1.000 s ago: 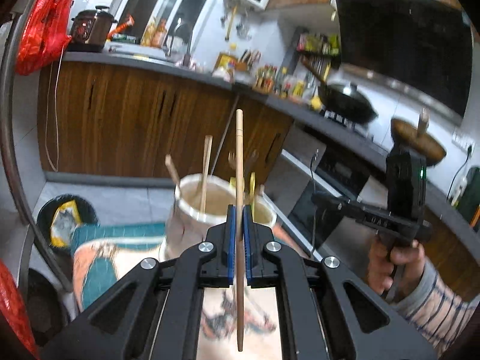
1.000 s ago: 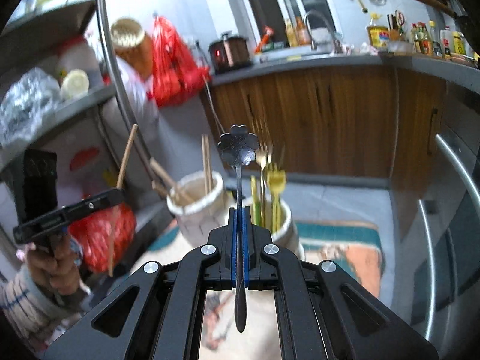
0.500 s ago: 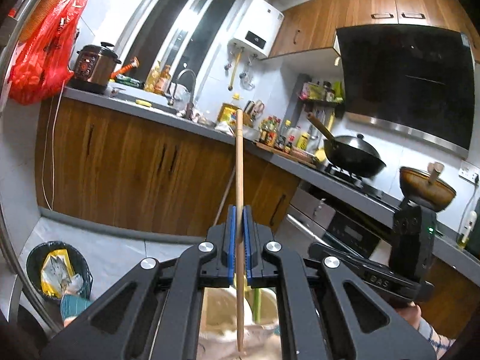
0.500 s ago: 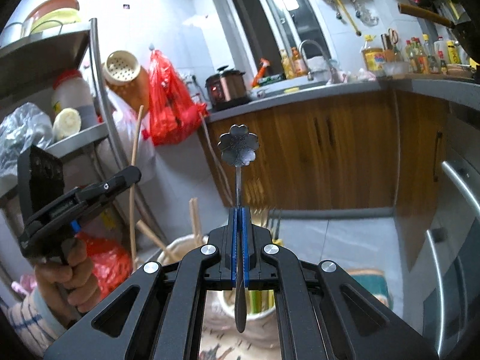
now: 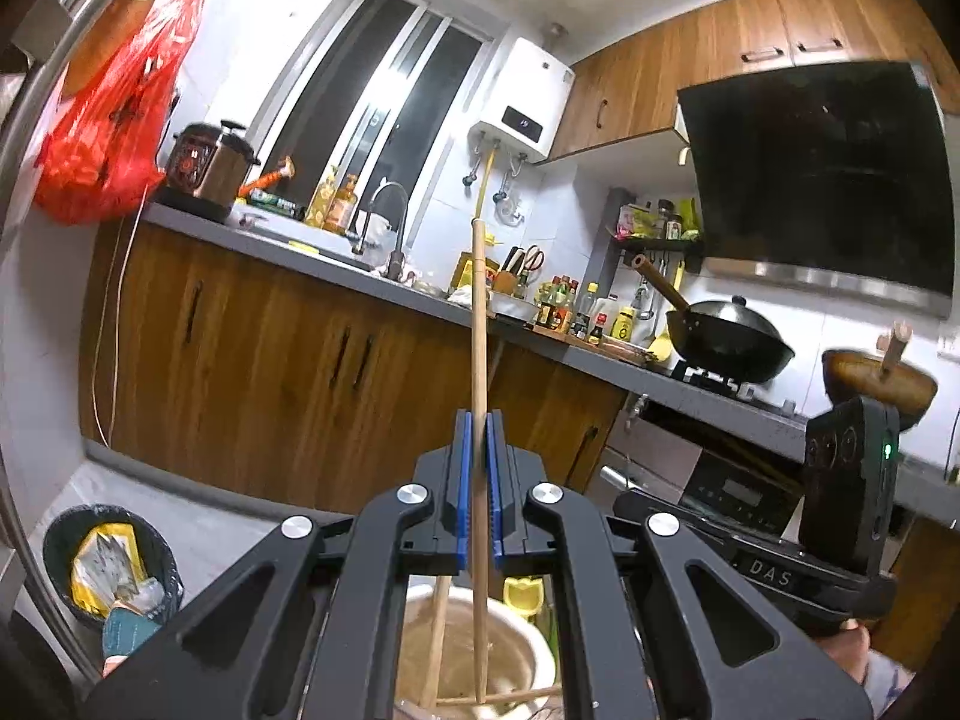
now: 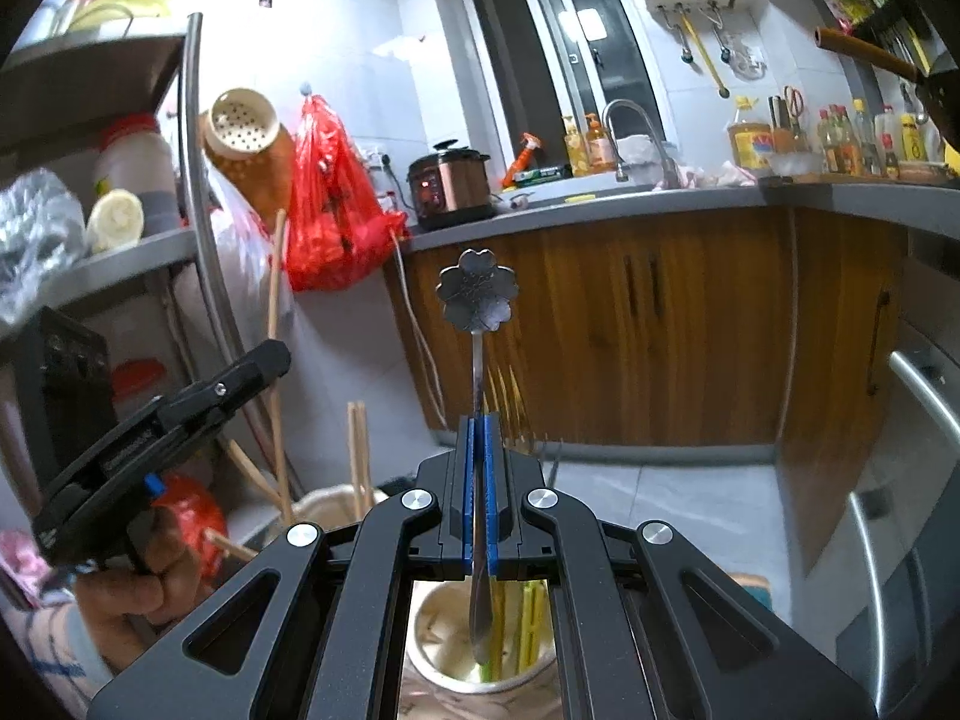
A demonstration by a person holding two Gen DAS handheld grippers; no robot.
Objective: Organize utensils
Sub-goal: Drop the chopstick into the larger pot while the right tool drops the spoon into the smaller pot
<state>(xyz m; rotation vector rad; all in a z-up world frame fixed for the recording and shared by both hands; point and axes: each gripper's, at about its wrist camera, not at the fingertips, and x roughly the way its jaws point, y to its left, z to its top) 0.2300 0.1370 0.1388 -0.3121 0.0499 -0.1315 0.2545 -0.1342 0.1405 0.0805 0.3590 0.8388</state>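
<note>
Holding chopstick (image 5: 478,324) in left tool (image 5: 478,468), tip over near jar (image 5: 528,654) | right tool (image 6: 478,480) pinches flower spoon (image 6: 477,294) above its pot (image 6: 432,612) | we judge both light, stiff, slippery; take them mid-shaft.

Matte black left tool (image 5: 478,504) and right tool (image 6: 479,498) with blue pads, silver screws, white "DAS" lettering, green light; bare-skinned hand (image 6: 129,591), striped sleeve.

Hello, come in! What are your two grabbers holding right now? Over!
Left gripper shut on wooden chopstick, tip down in cream jar. Right gripper shut on flower-headed spoon, over other jar. Nothing blocking.
</note>
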